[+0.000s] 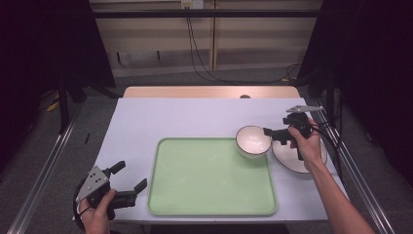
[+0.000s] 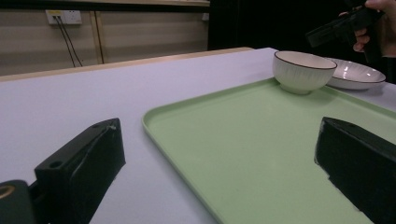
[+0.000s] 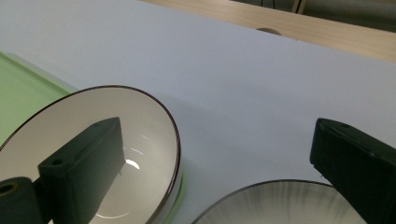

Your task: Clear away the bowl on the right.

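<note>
Where the bowl overhangs the tray rim, open right claw above.

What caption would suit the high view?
Right gripper, open, above a white bowl standing at the green tray corner.

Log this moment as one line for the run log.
right gripper: open, beside bowl rim | bowl: upright on green tray far right corner | plate: on table right of tray | left gripper: open, holds nothing

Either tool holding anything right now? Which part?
Nothing is held. The right tool is open above the bowl, one jaw over its inside, not touching the rim. The left tool is open, empty.
</note>
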Action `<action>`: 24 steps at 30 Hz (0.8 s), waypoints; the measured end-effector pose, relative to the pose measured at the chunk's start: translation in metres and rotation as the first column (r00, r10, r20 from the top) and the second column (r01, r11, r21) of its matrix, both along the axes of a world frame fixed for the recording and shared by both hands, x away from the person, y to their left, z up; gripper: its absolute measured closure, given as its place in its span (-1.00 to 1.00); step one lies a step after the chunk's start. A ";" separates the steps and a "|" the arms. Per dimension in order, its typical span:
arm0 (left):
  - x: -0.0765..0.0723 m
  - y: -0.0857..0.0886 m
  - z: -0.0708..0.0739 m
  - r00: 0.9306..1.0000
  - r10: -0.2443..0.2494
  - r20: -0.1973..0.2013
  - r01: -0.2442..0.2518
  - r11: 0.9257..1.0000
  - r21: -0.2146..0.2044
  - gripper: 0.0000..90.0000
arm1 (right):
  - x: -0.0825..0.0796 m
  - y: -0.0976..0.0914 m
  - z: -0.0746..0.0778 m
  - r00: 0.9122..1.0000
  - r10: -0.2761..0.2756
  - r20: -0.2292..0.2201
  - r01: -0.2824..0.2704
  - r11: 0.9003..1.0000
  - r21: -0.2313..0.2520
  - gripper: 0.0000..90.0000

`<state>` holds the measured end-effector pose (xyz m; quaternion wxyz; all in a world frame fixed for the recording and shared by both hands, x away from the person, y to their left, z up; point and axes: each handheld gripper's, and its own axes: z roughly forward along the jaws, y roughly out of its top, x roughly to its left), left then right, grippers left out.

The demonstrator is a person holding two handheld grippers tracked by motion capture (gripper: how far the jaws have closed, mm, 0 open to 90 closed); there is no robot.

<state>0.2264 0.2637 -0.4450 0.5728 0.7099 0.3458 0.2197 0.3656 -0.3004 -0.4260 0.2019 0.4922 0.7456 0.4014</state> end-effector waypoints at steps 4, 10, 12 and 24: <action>0.000 0.000 0.000 1.000 -0.002 -0.002 0.002 1.000 0.000 -0.96 | -0.008 -0.001 0.002 0.999 -0.007 0.032 0.007 1.000 -0.006 -0.96; 0.000 -0.001 0.000 1.000 0.004 -0.003 -0.004 1.000 -0.001 -0.96 | -0.021 0.000 0.003 0.999 0.000 0.033 0.000 1.000 0.008 -0.96; 0.000 -0.001 0.000 1.000 0.004 -0.003 -0.004 1.000 -0.001 -0.96 | -0.026 -0.001 0.004 0.998 -0.015 0.054 0.015 1.000 0.002 -0.97; 0.000 -0.001 0.000 1.000 0.004 -0.007 -0.004 1.000 0.005 -0.96 | -0.059 -0.010 0.006 0.994 -0.057 0.092 0.056 0.998 0.009 -0.94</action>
